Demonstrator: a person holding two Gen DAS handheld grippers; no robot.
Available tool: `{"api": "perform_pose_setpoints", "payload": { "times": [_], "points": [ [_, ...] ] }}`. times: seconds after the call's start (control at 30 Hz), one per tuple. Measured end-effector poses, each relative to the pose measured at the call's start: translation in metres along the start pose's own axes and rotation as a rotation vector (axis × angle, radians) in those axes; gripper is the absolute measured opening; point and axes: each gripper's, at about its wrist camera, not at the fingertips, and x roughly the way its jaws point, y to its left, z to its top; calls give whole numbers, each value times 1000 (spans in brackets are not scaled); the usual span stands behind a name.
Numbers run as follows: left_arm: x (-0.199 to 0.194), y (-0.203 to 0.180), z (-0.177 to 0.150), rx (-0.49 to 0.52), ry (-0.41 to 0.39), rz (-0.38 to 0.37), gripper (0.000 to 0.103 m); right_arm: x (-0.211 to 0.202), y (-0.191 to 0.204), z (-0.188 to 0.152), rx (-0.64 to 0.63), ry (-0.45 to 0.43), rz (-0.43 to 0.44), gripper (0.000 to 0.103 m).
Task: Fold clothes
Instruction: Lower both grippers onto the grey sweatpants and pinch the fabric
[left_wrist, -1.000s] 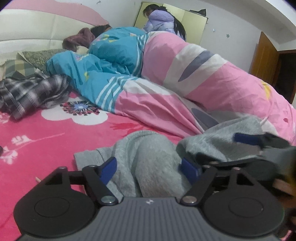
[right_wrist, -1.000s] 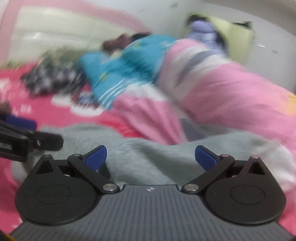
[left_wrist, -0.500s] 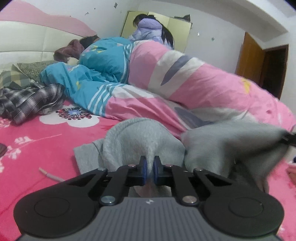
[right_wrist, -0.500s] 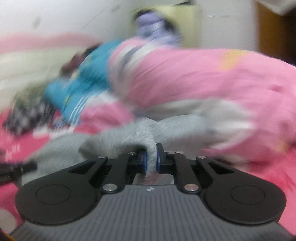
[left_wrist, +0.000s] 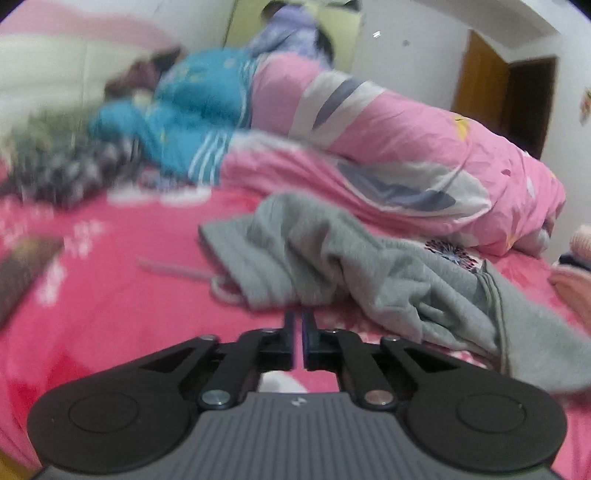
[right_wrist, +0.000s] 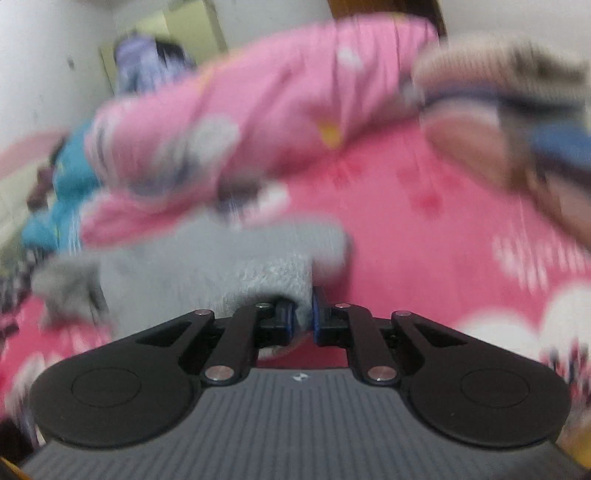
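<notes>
Since second ago, you are dragging grey garment (left_wrist: 332, 258) rightward across pink bed (left_wrist: 110, 314). Right gripper (right_wrist: 303, 314) jaws nearly closed, opening slightly, pinching garment's edge. Left gripper (left_wrist: 298, 332) jaws nearly closed, opening slightly, nothing between them.
</notes>
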Motion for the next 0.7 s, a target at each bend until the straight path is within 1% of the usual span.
{"api": "perform_pose_setpoints", "payload": {
  "times": [0.03,0.07,0.1,0.13,0.17,0.2,0.23,0.3,0.37,0.43,0.5,0.6,0.63,0.7],
  "points": [
    [0,3,1,-22,4,-3,18,-2,0,-4,-11,26,-4,27],
    [0,6,3,-40,3,-6,30,-4,-1,-8,-21,52,-8,29],
    [-1,9,5,-52,-10,-7,41,-12,0,-9,-49,54,-3,37],
    [-1,12,8,-63,-24,-6,45,-21,0,-8,-82,51,4,55],
    [0,15,11,-74,-37,-2,50,-32,1,-6,-111,39,25,63],
    [2,18,14,-86,-47,7,52,-44,1,-3,-140,26,49,73],
    [4,21,18,-99,-54,15,52,-55,1,2,-157,9,82,78],
    [14,27,25,-124,-47,24,55,-72,2,17,-170,-30,161,79],
    [28,32,31,-146,-33,24,55,-80,7,37,-160,-75,254,81],
    [46,37,32,-162,-13,33,55,-67,25,61,-154,-99,355,82],
    [63,41,32,-163,2,42,49,-43,50,85,-155,-103,456,82],
    [78,43,27,-140,3,40,42,20,106,119,-170,-34,610,82],
    [80,44,26,-133,-2,34,41,49,131,129,-190,11,650,82],
    [84,45,23,-118,-12,23,35,101,178,144,-254,101,688,82]
  ]
}}
